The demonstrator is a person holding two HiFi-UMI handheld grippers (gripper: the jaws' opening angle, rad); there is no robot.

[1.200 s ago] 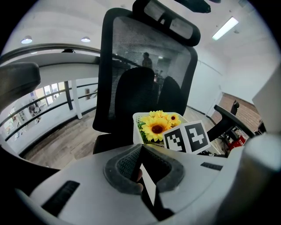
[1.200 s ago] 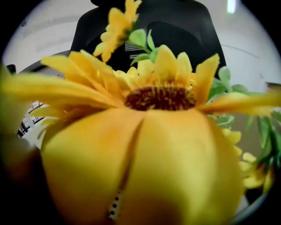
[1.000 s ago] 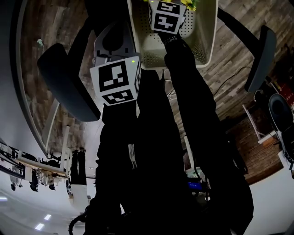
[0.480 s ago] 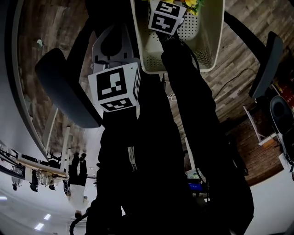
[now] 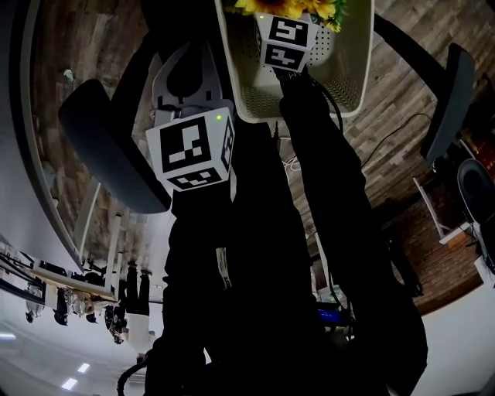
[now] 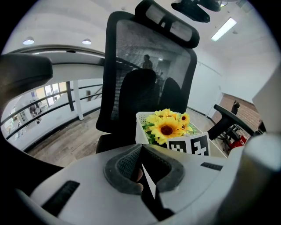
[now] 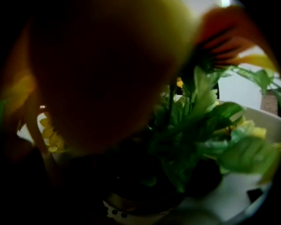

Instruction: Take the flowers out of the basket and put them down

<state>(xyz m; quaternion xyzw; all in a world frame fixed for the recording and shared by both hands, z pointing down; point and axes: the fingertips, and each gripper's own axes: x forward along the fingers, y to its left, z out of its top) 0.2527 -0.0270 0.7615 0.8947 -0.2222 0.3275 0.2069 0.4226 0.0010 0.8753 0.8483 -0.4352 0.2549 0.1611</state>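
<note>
Flowers [image 5: 288,7] sit upright in the basket [image 5: 353,62], stems running down into it — right gripper [image 5: 280,22] is nose-in among the blooms, left gripper [image 6: 143,175] well back. Right jaws: petals smother the lens, can't tell apart or clamped; left jaws look pressed together, empty.

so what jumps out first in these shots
The yellow sunflowers stand out, bunched in a white perforated basket on a black office chair. The right gripper is plunged in among them, its own view filled with dark blur and green leaves.
</note>
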